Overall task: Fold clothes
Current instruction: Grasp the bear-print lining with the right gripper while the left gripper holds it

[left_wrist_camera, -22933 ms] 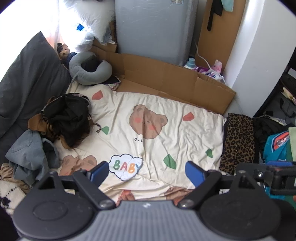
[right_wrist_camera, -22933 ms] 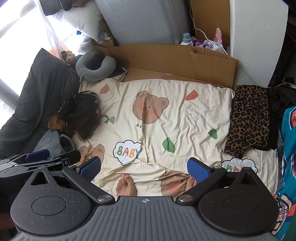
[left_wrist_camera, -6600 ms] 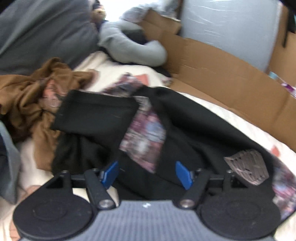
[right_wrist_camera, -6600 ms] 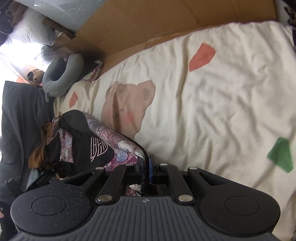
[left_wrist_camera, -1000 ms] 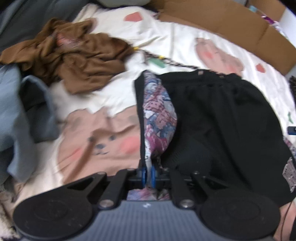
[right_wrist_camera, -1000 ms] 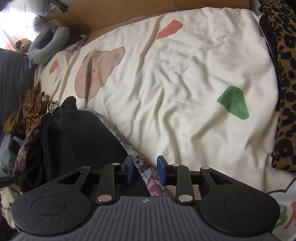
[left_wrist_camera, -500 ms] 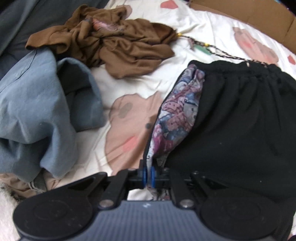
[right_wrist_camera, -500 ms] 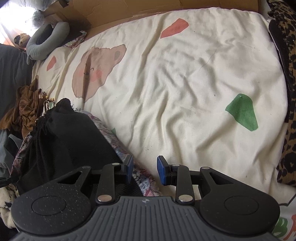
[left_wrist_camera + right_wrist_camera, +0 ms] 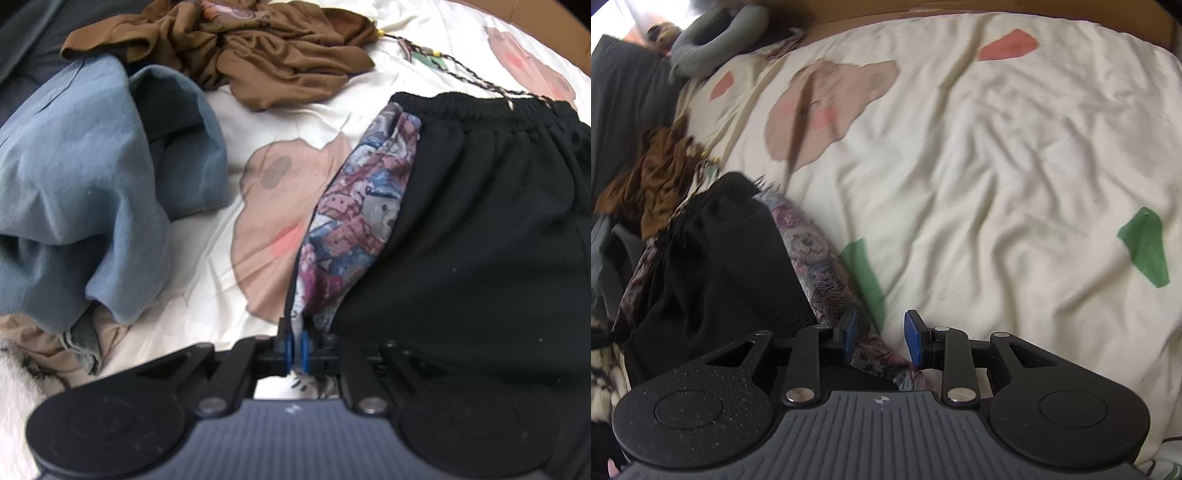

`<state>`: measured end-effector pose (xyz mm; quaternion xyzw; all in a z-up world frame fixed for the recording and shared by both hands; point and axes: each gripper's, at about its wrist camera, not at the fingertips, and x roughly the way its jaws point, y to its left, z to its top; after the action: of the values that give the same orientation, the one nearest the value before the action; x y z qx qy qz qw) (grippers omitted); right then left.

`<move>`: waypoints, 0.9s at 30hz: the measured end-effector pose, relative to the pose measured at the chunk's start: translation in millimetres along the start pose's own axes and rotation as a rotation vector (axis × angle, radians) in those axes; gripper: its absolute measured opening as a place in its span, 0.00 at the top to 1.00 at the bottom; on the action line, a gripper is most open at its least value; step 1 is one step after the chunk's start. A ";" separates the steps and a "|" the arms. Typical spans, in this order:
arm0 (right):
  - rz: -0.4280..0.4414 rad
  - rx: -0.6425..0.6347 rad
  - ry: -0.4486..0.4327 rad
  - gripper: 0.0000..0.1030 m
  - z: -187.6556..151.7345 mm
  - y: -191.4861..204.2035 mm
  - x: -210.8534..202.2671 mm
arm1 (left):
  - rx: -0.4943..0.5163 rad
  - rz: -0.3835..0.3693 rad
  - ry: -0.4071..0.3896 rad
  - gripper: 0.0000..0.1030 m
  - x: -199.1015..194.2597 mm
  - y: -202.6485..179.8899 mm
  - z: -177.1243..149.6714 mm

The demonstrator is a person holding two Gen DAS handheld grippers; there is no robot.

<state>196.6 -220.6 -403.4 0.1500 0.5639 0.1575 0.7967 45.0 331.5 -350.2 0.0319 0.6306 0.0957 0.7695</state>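
Note:
Black shorts (image 9: 472,236) with patterned side panels and an elastic waistband lie on the cream bear-print bedsheet (image 9: 207,280). My left gripper (image 9: 294,349) is shut on the patterned side panel (image 9: 354,221) at the near left edge of the shorts. In the right wrist view the same shorts (image 9: 724,266) lie at the left, their other patterned edge (image 9: 827,273) running between the blue pads. My right gripper (image 9: 880,339) stands open over that edge, not clamping it.
A crumpled brown garment (image 9: 258,48) lies at the far side and a blue-grey garment (image 9: 81,192) heaps at the left. A grey neck pillow (image 9: 716,37) and a cardboard wall sit beyond. Bare sheet (image 9: 1015,184) spreads to the right.
My left gripper has pulled the shorts' side edge nearer and lower, still shut on it. The right gripper stays open and has shifted slightly along the patterned edge.

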 end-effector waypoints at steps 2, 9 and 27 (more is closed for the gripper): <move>-0.004 -0.031 0.008 0.70 -2.6 4.9 -0.3 | 0.000 0.001 0.003 0.94 0.7 0.6 -1.2; -0.006 -0.141 0.034 0.62 -7.4 23.7 1.7 | -0.004 -0.001 0.009 0.94 2.5 0.6 -3.8; -0.069 -0.258 0.021 0.59 -2.9 30.3 15.4 | -0.003 0.000 0.019 0.94 10.4 -0.9 -4.2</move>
<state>196.2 -186.6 -404.8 0.0252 0.5522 0.2029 0.8082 42.9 332.3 -361.3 0.0297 0.6377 0.0971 0.7636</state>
